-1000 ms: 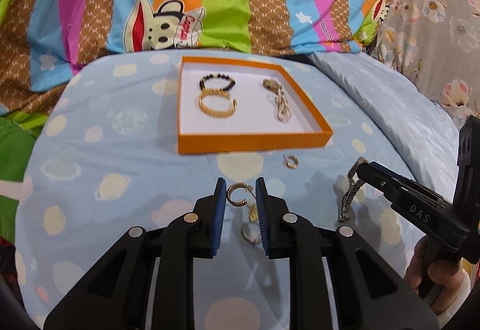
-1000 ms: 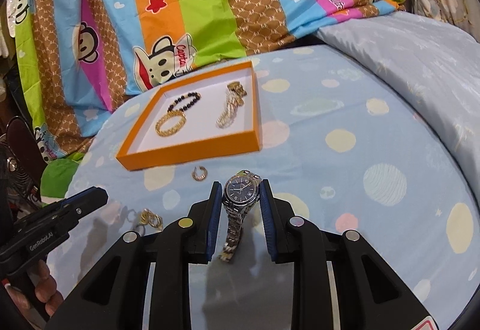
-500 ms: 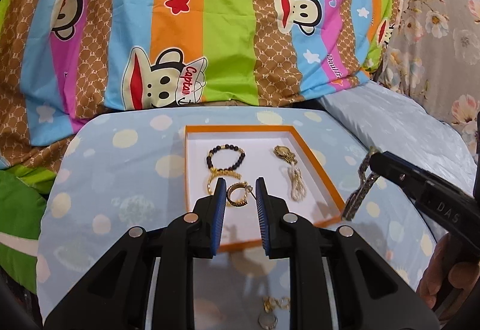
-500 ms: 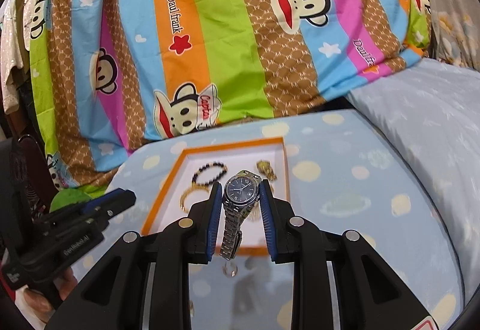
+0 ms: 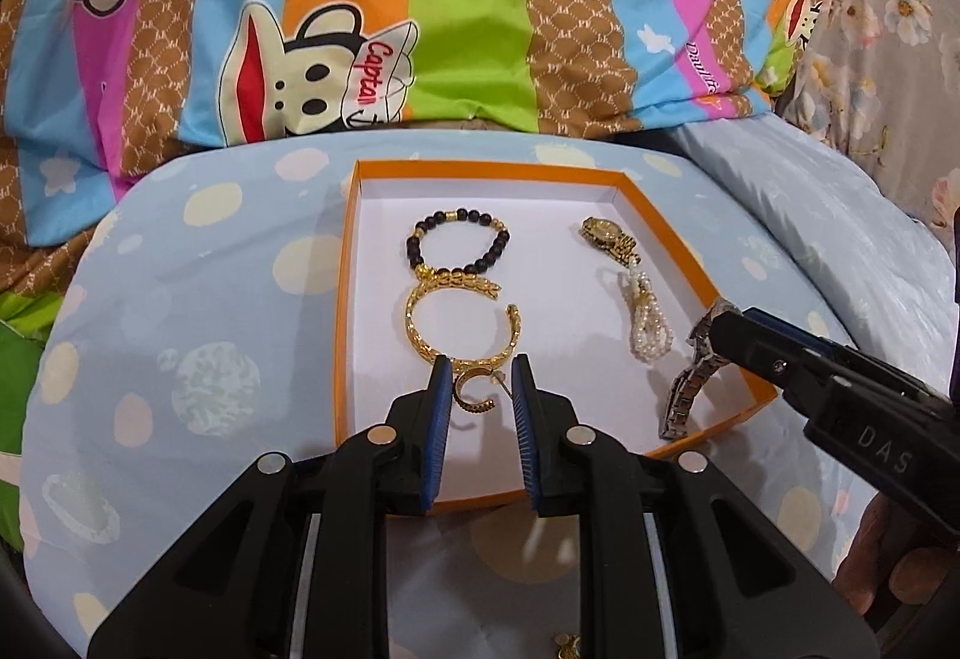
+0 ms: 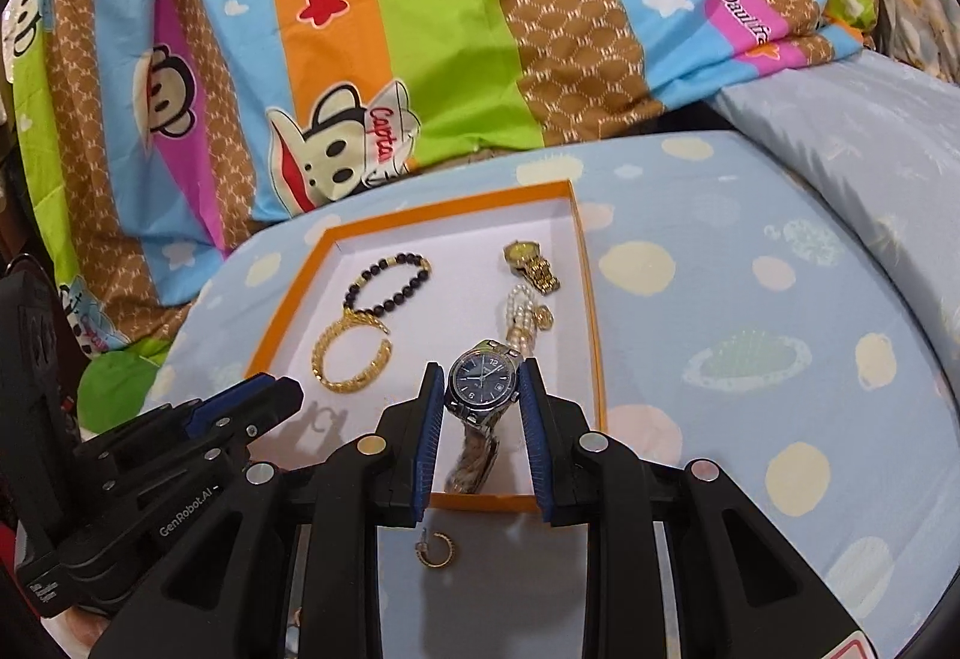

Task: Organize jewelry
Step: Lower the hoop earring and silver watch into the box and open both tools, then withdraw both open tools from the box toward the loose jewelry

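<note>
The left claw (image 5: 480,377) pinches a gold hoop earring (image 5: 474,392) over the near edge of the orange tray (image 5: 342,299); the right claw (image 6: 483,389) clamps a blue-faced silver watch (image 6: 480,380) above the tray's near right corner. The earring is held by little metal and could slip out, or land on the gold bangle (image 5: 462,335) just beyond. The watch strap dangles and may snag the rim. Only the right view shows a second hoop earring (image 6: 437,548) on the bedsheet (image 6: 750,359) nearby.
</note>
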`<state>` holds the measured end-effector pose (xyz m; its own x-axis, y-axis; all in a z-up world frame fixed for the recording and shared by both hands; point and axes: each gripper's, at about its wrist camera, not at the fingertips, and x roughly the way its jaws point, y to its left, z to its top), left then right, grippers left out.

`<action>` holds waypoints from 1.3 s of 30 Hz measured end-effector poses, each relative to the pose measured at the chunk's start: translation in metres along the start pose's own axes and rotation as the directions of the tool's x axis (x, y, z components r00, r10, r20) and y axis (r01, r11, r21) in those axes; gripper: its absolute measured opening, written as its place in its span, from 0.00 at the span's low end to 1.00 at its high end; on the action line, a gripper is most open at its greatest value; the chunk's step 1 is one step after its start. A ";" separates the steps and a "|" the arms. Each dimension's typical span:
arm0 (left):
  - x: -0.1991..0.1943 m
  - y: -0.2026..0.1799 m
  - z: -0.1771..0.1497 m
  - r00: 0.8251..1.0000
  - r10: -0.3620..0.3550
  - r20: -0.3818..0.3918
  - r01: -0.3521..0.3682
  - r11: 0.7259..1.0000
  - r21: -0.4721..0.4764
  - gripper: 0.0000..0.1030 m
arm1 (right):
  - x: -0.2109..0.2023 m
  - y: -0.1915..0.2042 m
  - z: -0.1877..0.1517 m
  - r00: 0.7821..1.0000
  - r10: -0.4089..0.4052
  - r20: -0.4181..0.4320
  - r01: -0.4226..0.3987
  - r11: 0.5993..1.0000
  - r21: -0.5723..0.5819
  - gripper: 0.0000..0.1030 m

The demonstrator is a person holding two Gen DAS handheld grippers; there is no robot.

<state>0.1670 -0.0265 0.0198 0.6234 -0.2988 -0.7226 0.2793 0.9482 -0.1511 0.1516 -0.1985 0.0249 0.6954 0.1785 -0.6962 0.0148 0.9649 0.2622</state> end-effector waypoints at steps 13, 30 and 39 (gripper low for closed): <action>0.011 0.008 0.000 1.000 0.024 0.014 -0.024 0.999 -0.030 0.46 | 0.007 -0.005 -0.002 0.997 -0.058 0.041 0.059 0.998 -0.020 0.25; -0.061 0.026 -0.029 0.997 0.014 0.075 -0.007 0.996 -0.092 0.54 | -0.057 -0.020 -0.057 0.998 -0.037 0.050 0.036 0.999 0.021 0.26; -0.070 0.016 -0.098 0.996 -0.041 -0.085 0.034 0.996 -0.083 0.54 | -0.063 -0.016 -0.104 0.999 -0.028 -0.037 0.029 0.999 0.021 0.26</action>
<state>0.0566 0.0200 0.0018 0.5471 -0.3272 -0.7705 0.2385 0.9432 -0.2311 0.0325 -0.2054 -0.0047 0.6676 0.1583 -0.7275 0.0503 0.9653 0.2562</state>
